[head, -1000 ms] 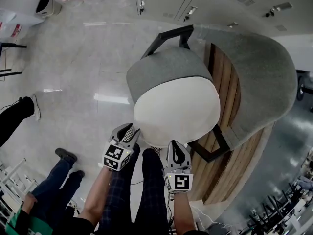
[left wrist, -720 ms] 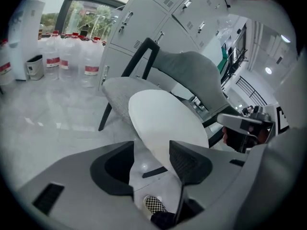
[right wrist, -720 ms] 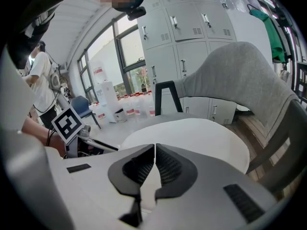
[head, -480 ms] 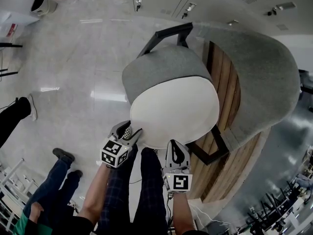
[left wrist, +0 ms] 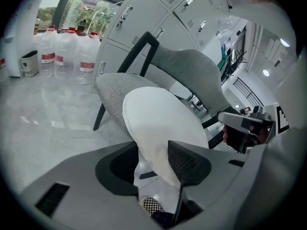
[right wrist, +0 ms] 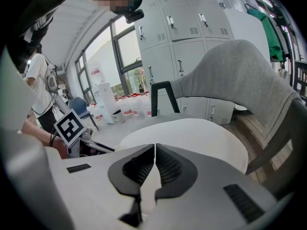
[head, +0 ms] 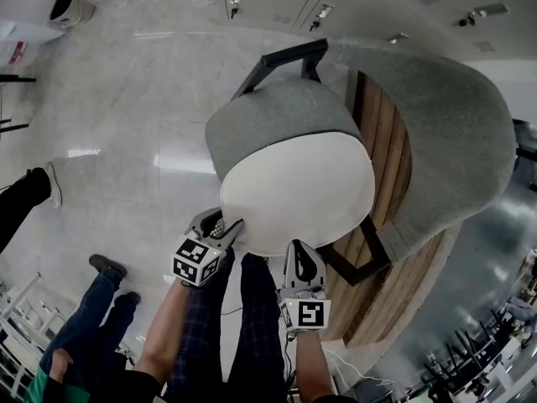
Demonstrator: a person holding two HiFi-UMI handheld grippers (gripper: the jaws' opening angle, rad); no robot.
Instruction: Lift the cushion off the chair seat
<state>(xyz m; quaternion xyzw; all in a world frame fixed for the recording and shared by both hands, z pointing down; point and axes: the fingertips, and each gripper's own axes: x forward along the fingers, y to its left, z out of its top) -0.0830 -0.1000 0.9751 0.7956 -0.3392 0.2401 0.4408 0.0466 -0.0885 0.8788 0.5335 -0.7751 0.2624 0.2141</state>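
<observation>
A round white cushion [head: 294, 191] lies on the grey chair seat [head: 268, 116]. My left gripper [head: 225, 223] is at the cushion's near-left rim. In the left gripper view the cushion [left wrist: 158, 123] has its thick edge between the wide jaws of that gripper [left wrist: 152, 150]. Those jaws have just been closing a little after spreading, and I see no squeeze on the cushion. My right gripper [head: 299, 246] is at the front rim. Seen in its own view, the right gripper [right wrist: 155, 146] has its jaws together, with white cushion [right wrist: 192, 133] cover showing between the pads.
The chair's curved grey backrest [head: 453, 116] and black frame [head: 289, 57] rise behind the seat, with wooden slats [head: 394, 141] to the right. A bystander's legs [head: 101, 300] stand on the floor at left. Water bottles [left wrist: 62, 51] and grey lockers [left wrist: 158, 13] line the far wall.
The left gripper has dipped slightly and its jaws have spread around the cushion's rim. The right gripper has stayed where it was.
</observation>
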